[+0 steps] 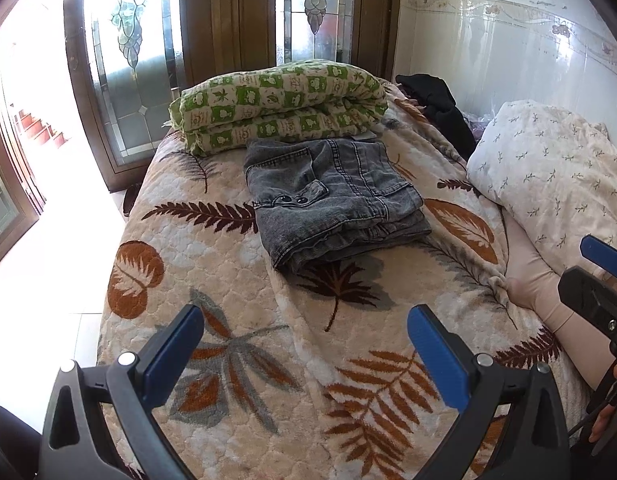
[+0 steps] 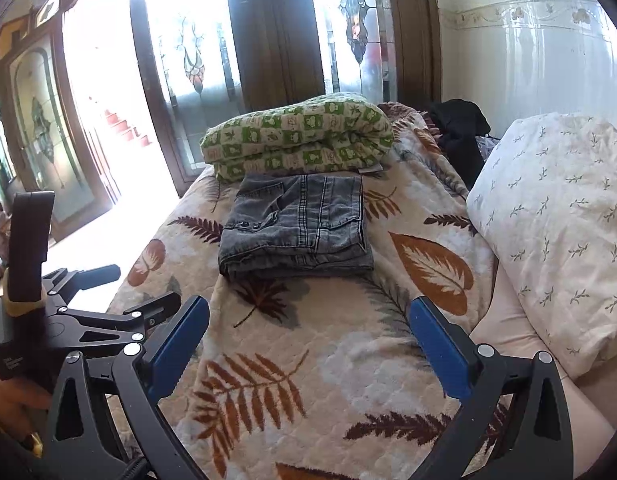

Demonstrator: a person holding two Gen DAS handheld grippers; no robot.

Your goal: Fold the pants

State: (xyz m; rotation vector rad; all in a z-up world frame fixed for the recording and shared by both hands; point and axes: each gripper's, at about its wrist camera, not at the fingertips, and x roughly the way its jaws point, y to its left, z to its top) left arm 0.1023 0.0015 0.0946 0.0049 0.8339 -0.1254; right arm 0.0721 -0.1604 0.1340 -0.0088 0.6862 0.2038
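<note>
Pants (image 1: 332, 200), grey denim, folded into a squat stack on leaf-print bedspread (image 1: 268, 320), just in front of green checked quilt (image 1: 280, 104).

Left wrist view: stack well ahead of left gripper (image 1: 306, 354), slightly right of centre; fingers wide apart, empty.

Right wrist view: stack (image 2: 296, 226) ahead, slightly left of right gripper (image 2: 308, 348); fingers apart, empty. Neither gripper clearly nearer; long axis across.
</note>
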